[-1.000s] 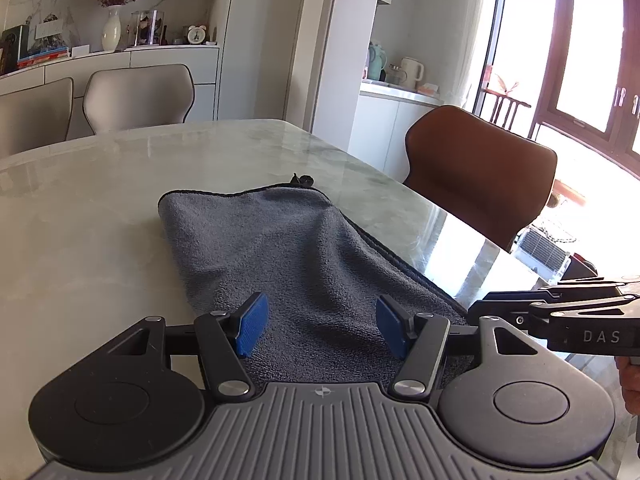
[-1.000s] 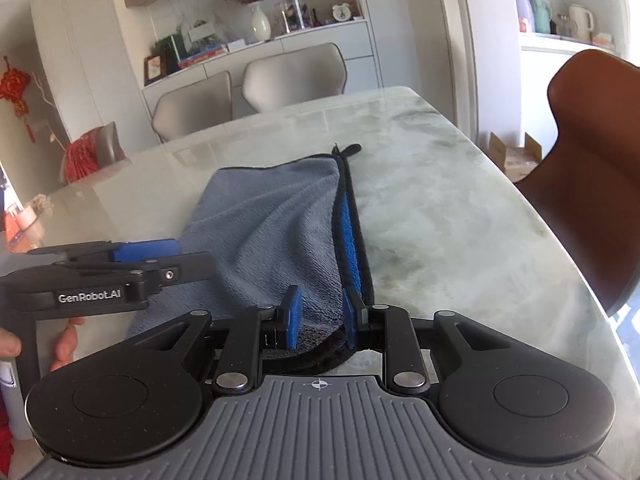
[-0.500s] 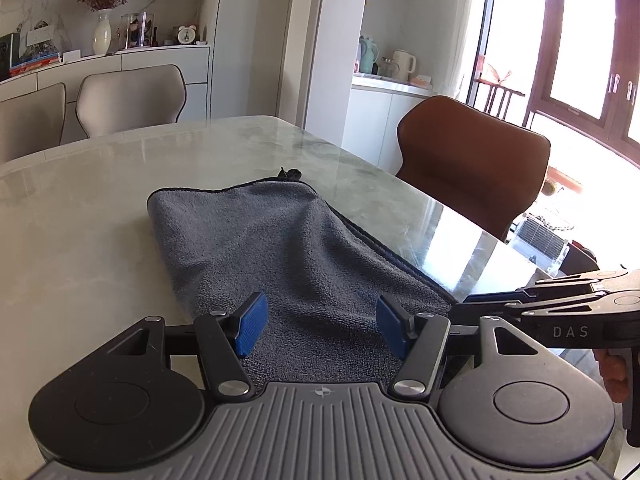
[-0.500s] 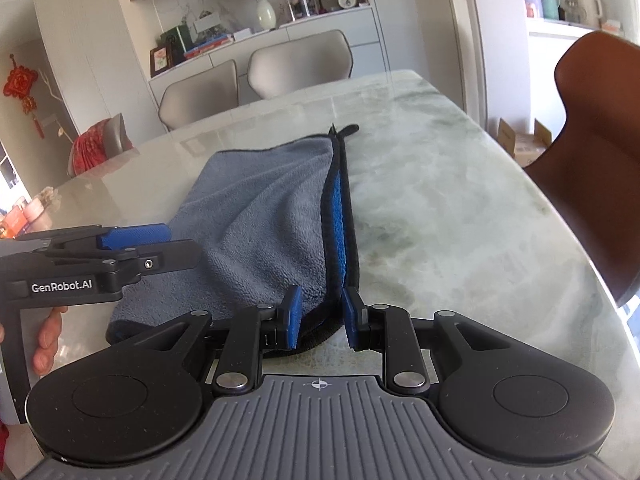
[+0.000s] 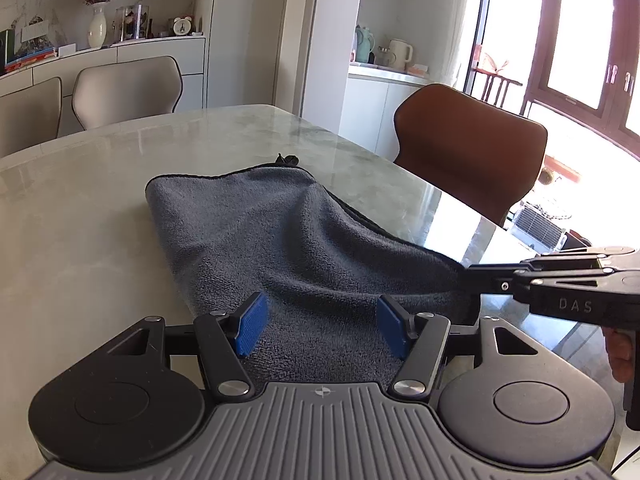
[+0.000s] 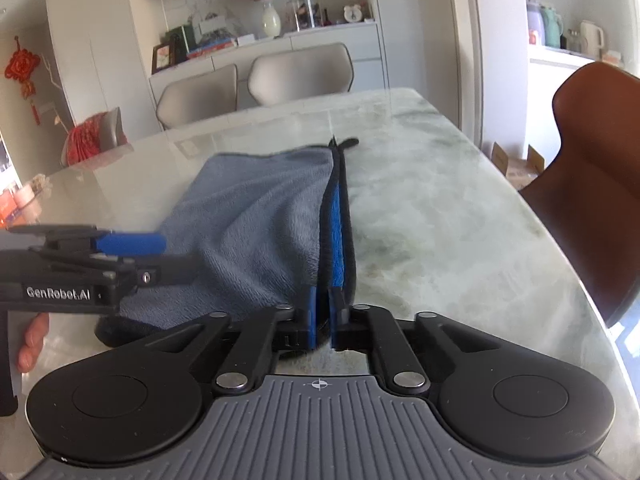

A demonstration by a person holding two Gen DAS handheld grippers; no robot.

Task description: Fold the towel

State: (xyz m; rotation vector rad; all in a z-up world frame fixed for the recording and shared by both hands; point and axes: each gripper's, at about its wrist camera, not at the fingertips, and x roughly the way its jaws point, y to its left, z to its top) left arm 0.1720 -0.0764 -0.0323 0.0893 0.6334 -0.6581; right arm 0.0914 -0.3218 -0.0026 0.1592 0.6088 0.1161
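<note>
A grey towel (image 5: 288,240) with black trim and a blue underside lies folded lengthwise on the marble table (image 5: 80,208). My left gripper (image 5: 322,330) is open, its blue pads straddling the towel's near end. My right gripper (image 6: 322,312) is shut on the towel's near right corner (image 6: 334,240), pinching both trimmed edges and lifting them a little. In the left wrist view the right gripper (image 5: 480,276) enters from the right and holds the raised corner. In the right wrist view the left gripper (image 6: 160,256) sits over the towel's left side.
A brown chair (image 5: 468,148) stands at the table's right side. Two beige chairs (image 5: 128,88) stand at the far end before a white sideboard (image 6: 280,52). The table's near right edge (image 5: 500,320) is close to the grippers.
My right gripper's jaws have closed tighter on the towel's corner and lifted it, raising a ridge in the cloth. The left gripper has stayed open over the near end.
</note>
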